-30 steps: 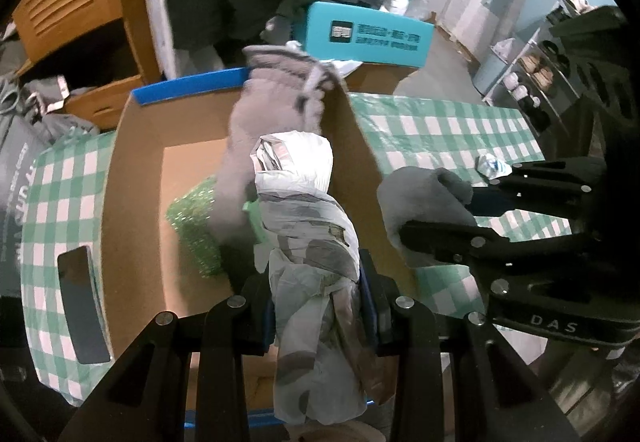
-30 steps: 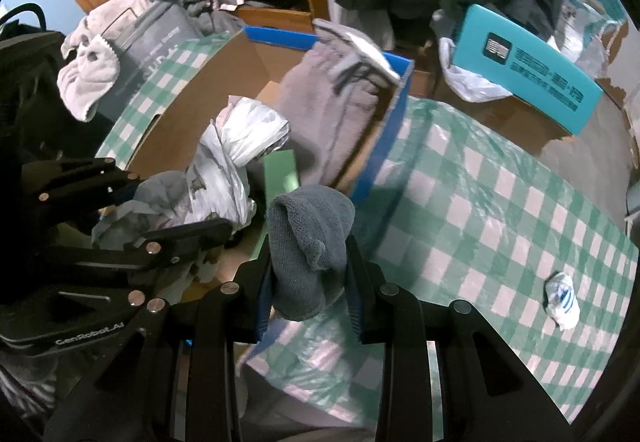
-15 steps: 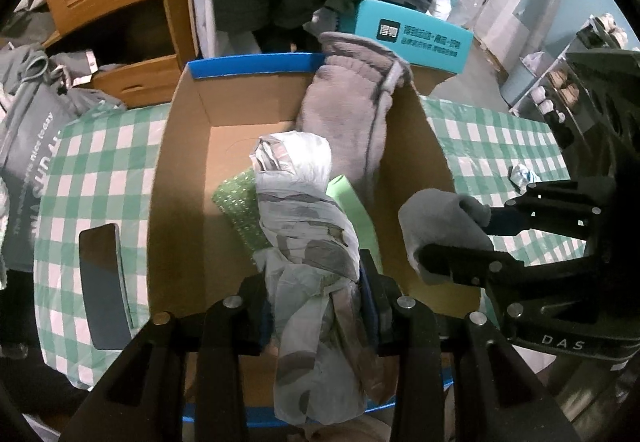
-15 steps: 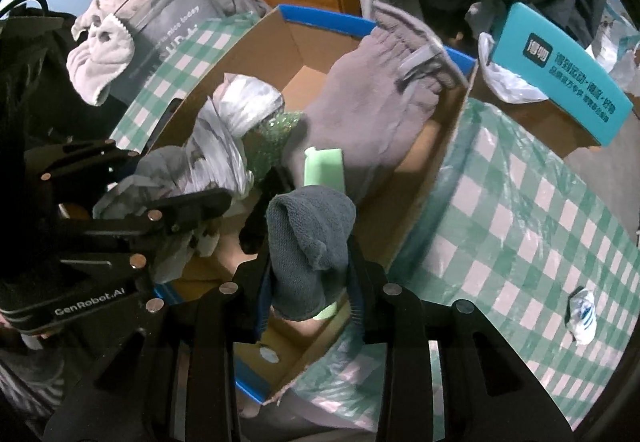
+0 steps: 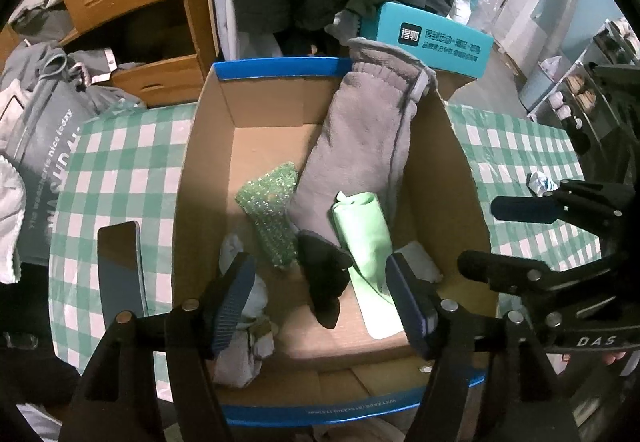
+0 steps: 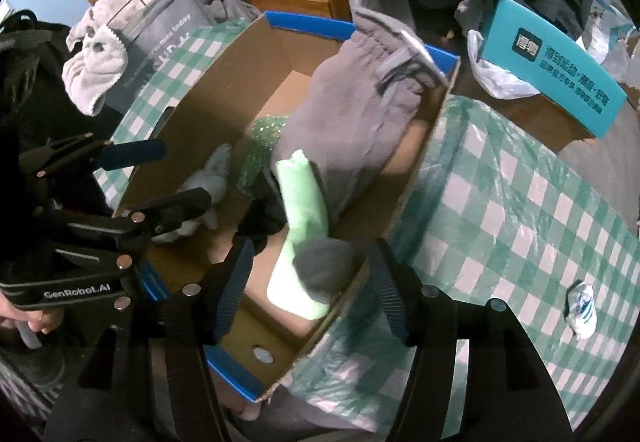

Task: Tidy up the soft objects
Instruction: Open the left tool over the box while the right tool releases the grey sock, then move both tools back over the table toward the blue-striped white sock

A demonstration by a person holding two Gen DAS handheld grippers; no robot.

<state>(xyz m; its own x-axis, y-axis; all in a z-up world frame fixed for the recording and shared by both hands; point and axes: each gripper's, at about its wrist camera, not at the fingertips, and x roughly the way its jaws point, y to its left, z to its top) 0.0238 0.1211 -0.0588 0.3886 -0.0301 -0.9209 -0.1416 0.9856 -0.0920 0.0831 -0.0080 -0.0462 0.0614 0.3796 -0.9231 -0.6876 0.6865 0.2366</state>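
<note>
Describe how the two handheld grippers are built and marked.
Both are black angular two-finger tools with silver rivets at the joints and ribbed dark blue pads on the fingers. The left gripper carries white "GenRobot.AI" lettering on its body, seen from the right wrist view; the right gripper reads "DAS". No cables show.

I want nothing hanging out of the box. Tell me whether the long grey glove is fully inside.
Not fully. The grey glove leans up the cardboard box's wall, and its cuff sticks above the rim at the far corner.
</note>
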